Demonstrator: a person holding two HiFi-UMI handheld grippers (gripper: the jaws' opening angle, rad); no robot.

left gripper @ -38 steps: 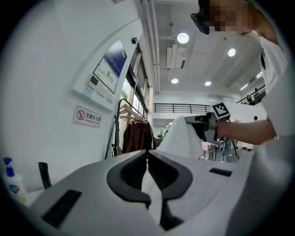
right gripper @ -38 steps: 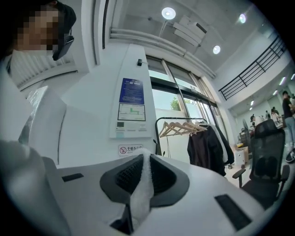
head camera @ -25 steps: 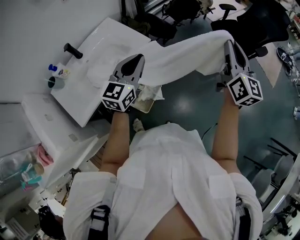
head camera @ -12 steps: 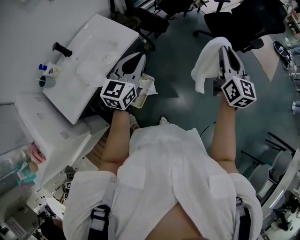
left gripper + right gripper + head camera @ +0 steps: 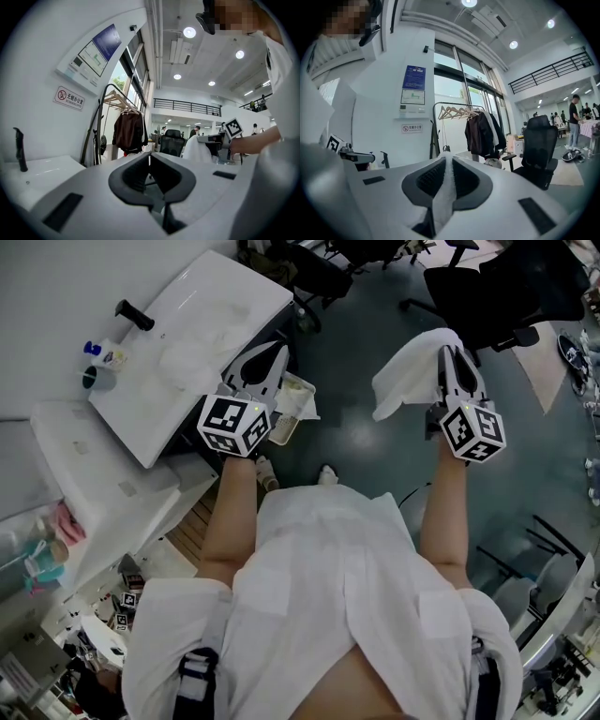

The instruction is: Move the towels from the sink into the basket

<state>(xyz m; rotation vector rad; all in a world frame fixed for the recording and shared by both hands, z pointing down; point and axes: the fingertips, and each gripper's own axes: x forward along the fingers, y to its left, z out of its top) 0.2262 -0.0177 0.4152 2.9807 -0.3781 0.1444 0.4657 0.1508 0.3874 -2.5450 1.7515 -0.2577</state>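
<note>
A white towel (image 5: 405, 373) hangs bunched over the floor, with my right gripper (image 5: 449, 354) shut on it. In the right gripper view a strip of that towel (image 5: 443, 197) is pinched between the dark pads of the right gripper (image 5: 449, 158). My left gripper (image 5: 259, 367) is over the front edge of the white sink (image 5: 141, 418), shut, with nothing in it. The left gripper view shows the tips of the left gripper (image 5: 149, 155) together. Another pale towel (image 5: 187, 360) lies in the sink basin. A cream basket (image 5: 292, 411) stands on the floor just right of the left gripper.
A black tap (image 5: 134, 315) sits at the back of the sink, with a cup and a small bottle (image 5: 98, 357) beside it. A white cabinet (image 5: 103, 486) stands to the left. A black office chair (image 5: 492, 282) is beyond the right gripper. Dark jackets hang on a coat rack (image 5: 483, 131).
A second ago the towel was stretched between both grippers. It has come out of the left gripper and now hangs bunched from the right one alone.
</note>
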